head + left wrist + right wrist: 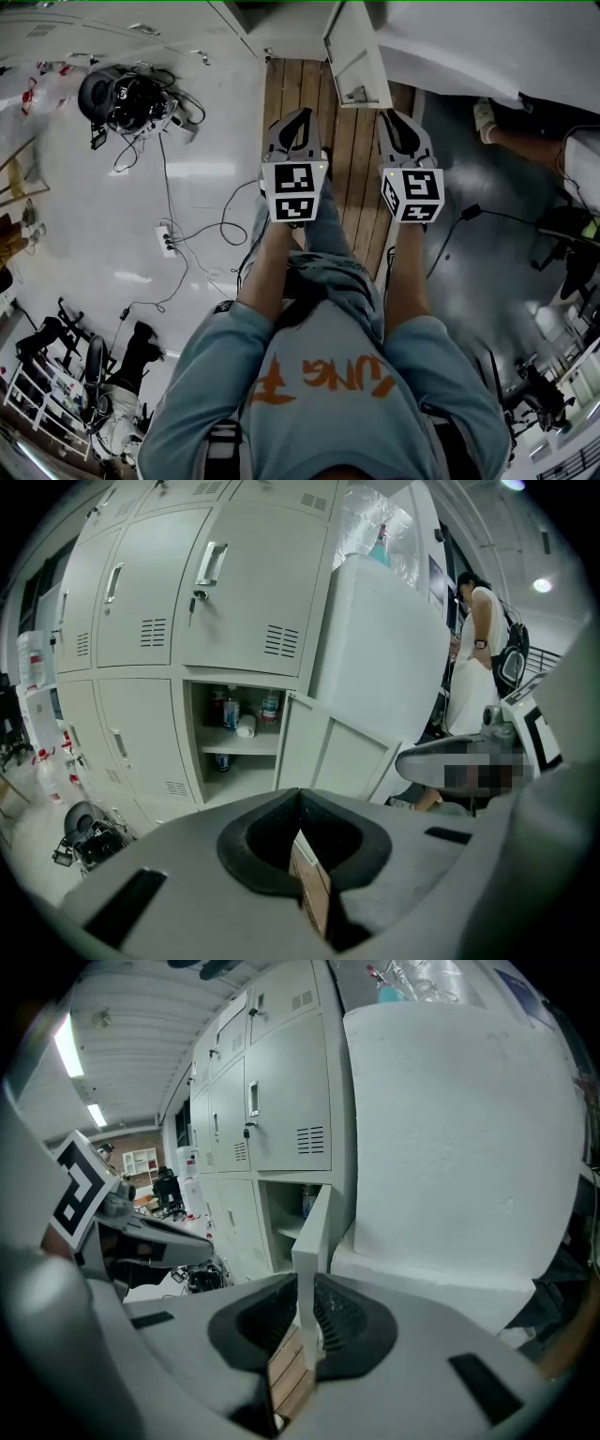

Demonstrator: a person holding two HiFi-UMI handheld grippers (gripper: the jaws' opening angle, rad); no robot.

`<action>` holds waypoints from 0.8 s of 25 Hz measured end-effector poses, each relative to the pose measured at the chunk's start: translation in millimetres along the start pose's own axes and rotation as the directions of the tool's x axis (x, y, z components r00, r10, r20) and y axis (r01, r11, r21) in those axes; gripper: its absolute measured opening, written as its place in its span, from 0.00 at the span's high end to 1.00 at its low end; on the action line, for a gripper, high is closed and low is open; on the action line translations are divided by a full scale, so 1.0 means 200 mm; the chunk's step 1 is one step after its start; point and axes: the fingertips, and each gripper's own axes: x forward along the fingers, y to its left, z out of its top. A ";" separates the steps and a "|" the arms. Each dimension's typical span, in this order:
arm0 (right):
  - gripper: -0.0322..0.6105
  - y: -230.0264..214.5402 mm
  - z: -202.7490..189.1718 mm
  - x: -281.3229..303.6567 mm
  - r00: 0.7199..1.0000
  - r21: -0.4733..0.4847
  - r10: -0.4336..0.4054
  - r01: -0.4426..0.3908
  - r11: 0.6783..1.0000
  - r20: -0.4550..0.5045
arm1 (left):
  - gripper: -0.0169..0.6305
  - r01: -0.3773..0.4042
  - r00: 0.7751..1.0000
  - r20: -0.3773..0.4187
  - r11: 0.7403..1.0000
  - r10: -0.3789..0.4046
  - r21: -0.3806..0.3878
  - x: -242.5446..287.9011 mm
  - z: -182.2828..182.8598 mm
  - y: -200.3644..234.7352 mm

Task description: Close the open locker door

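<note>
Locker door [357, 52] ajar, its free edge apparently nipped by the right tongs [306, 1283].
It stands swung out from the lower compartment [234, 752], above the wooden floor [342, 169]. The left tongs [300, 794] are pressed together, empty. Such a thin edge grip could slip mid-swing, or the tongs could get caught between door and frame as it shuts.

Your shirt [328, 427] has orange print, upside down in head view: roughly "UNG" plus an unclear character. Bottles [270, 706] in open locker [208, 766]: labels too small.
</note>
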 end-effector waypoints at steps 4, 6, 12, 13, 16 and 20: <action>0.88 -0.01 -0.01 0.02 1.000 -0.034 0.026 -0.026 0.999 -0.007 | 0.94 -0.024 1.000 -0.008 1.000 0.024 -0.005 0.01 -0.01 0.00; 0.87 -0.01 0.00 0.03 0.999 -0.041 0.036 -0.037 0.998 -0.007 | 0.94 -0.031 0.999 -0.011 1.000 0.031 -0.007 0.01 -0.01 0.00; 0.87 0.03 0.01 0.05 0.996 -0.089 0.093 -0.094 0.992 -0.017 | 0.94 -0.049 0.999 -0.007 0.999 0.049 -0.016 0.01 0.01 0.00; 0.87 0.05 0.01 0.05 0.995 -0.095 0.101 -0.102 0.990 -0.019 | 0.94 -0.054 0.999 -0.005 0.998 0.054 -0.017 0.01 0.02 0.01; 0.87 0.09 0.01 0.06 0.992 -0.112 0.125 -0.128 0.985 -0.030 | 0.94 -0.072 0.997 0.000 0.997 0.072 -0.024 0.00 0.03 0.04; 0.87 0.16 0.03 0.08 0.986 -0.136 0.164 -0.168 0.976 -0.040 | 0.94 -0.100 0.995 0.013 0.994 0.101 -0.033 -0.04 0.06 0.10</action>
